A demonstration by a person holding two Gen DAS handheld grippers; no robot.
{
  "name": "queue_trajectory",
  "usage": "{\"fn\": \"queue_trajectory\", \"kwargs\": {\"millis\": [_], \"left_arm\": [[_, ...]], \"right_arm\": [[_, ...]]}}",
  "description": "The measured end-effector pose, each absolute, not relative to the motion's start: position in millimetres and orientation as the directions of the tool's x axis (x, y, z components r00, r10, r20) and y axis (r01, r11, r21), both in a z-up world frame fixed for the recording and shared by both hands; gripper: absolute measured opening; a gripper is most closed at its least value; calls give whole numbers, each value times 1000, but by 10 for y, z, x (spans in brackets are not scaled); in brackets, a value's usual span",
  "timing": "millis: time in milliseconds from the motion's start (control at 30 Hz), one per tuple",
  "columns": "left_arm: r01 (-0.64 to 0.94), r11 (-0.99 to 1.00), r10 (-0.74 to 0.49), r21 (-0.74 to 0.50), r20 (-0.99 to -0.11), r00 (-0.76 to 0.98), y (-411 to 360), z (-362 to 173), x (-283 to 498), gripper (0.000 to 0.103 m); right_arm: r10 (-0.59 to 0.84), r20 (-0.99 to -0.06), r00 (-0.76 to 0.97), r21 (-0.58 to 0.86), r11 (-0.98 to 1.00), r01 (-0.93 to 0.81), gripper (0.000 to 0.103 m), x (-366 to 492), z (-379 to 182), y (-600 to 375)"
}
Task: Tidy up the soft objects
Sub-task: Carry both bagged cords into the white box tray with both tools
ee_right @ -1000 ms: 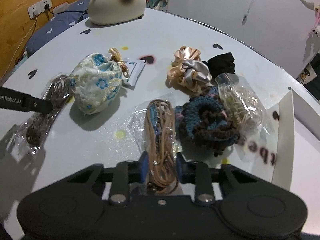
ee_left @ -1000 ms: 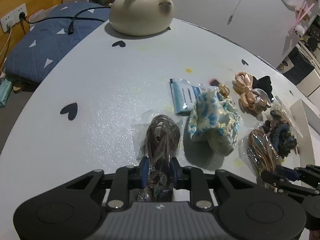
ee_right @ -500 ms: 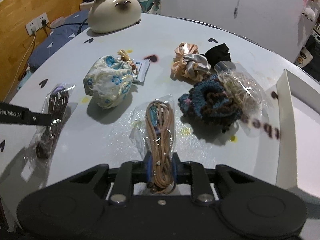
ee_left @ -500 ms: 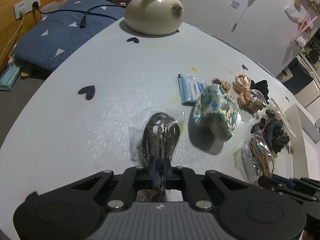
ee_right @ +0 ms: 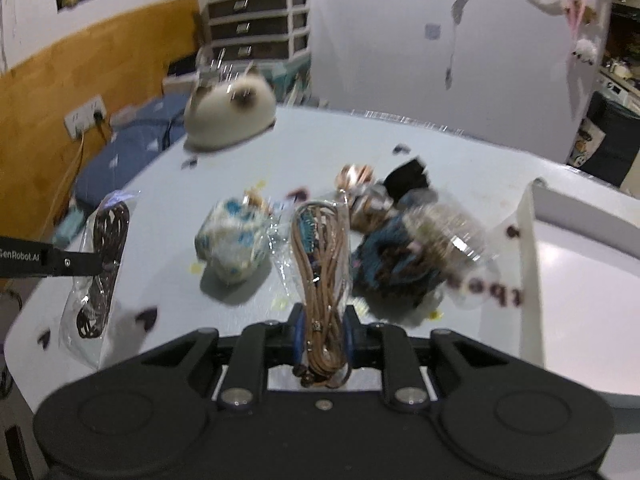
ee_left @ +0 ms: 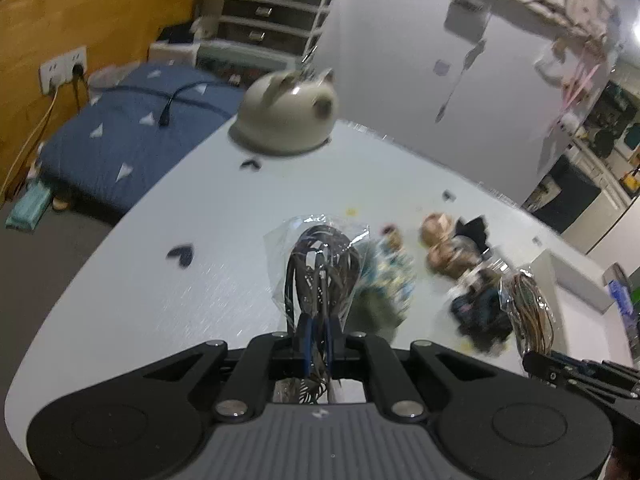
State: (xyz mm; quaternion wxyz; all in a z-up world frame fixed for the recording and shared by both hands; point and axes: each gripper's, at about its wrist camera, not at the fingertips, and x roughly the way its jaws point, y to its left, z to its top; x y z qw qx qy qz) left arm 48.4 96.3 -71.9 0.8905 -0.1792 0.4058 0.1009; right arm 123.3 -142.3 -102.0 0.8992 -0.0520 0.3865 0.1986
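Two slippery clear bags hang off the desk (ee_right: 480,152), my left hand-held gripper (ee_left: 318,336) clenched on the dark cord bag (ee_left: 318,276) and my right hand-held gripper (ee_right: 322,332) on the tan cord bag (ee_right: 320,256); either could slide out and drop onto the blue flowered pouch (ee_right: 234,244) at 11 o'clock.

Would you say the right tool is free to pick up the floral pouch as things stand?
Probably not: the right tool is already shut on a bag of tan cords, so the floral pouch would have to wait.
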Motion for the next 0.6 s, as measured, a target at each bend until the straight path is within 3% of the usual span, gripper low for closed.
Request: {"fn": "queue_trajectory", "kwargs": {"millis": [600], "left_arm": [[-167, 950, -45, -262, -647, 761, -425, -163, 941, 7]], "right_arm": [[288, -618, 731, 95, 951, -295, 20, 1511, -533, -2921]]}}
